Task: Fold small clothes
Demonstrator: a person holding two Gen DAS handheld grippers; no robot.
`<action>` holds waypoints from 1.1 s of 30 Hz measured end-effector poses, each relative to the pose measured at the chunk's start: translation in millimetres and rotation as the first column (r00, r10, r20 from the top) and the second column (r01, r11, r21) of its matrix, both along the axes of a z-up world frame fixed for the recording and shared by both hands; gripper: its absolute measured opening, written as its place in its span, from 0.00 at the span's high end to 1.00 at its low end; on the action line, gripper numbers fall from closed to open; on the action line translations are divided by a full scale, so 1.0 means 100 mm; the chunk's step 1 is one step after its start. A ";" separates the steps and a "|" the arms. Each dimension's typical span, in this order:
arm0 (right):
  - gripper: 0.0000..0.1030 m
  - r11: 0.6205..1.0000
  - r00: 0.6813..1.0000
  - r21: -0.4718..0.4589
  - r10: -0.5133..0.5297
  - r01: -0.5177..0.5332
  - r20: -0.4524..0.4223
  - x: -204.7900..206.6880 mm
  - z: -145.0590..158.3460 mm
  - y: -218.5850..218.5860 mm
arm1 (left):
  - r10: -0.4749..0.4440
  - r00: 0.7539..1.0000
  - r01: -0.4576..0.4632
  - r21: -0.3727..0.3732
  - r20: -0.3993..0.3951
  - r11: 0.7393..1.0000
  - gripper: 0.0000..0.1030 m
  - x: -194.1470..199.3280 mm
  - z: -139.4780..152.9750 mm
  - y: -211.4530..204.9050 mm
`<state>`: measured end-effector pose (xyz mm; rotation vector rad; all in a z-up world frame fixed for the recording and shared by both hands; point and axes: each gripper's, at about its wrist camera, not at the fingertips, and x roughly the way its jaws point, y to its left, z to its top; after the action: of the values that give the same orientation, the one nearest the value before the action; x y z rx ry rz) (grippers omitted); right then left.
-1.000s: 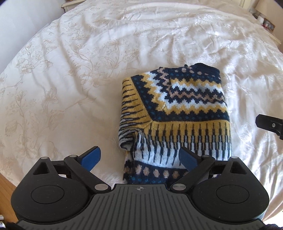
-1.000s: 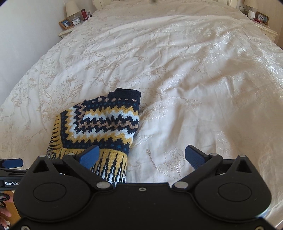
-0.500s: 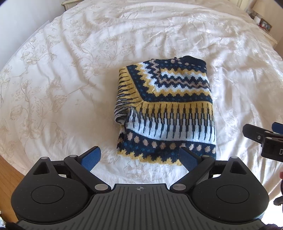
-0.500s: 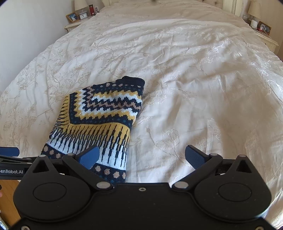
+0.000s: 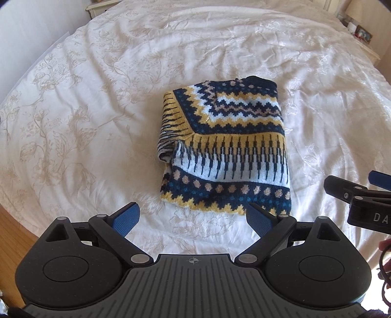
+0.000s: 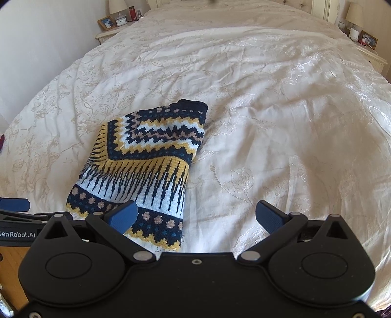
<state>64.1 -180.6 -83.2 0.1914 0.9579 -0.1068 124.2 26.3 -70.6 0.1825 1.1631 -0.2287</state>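
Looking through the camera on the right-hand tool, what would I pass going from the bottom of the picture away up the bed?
right gripper, its jaws open → folded patterned sweater → bare stretch of cream floral bedspread → far nightstand with lamp and picture frame.

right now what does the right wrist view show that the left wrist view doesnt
Only the right wrist view shows the left nightstand items: a photo frame, a clock and a red candle.

Only the left wrist view shows the sweater's near hem fully uncovered, plus wood floor at the bed's corner.

Both show the folded patterned sweater lying on the floral bedspread, with the left gripper and right gripper open and holding nothing.
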 end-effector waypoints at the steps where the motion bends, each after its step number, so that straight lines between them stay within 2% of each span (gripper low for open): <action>1: 0.01 1.000 1.000 0.000 -0.001 0.001 0.003 -0.01 0.00 0.00 | -0.002 1.000 0.002 0.004 0.006 1.000 0.08 -0.02 0.01 -0.01; 5: 0.01 1.000 1.000 0.009 -0.010 0.010 0.016 -0.05 0.03 0.01 | 0.000 1.000 0.000 0.018 0.017 1.000 0.08 -0.05 0.05 -0.02; 16: 0.01 0.997 0.998 0.040 -0.064 0.063 0.030 -0.10 0.10 -0.08 | -0.006 1.000 0.007 0.059 -0.020 0.998 0.08 0.00 0.05 -0.10; 33: 0.01 0.995 0.997 0.056 -0.081 0.080 0.016 -0.04 0.08 -0.13 | -0.003 0.998 0.005 0.035 -0.067 0.999 0.08 0.07 0.04 -0.17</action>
<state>60.5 -193.7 -74.8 0.2822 0.9359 -0.1524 130.9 9.1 -66.2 0.2098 1.2339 -0.2193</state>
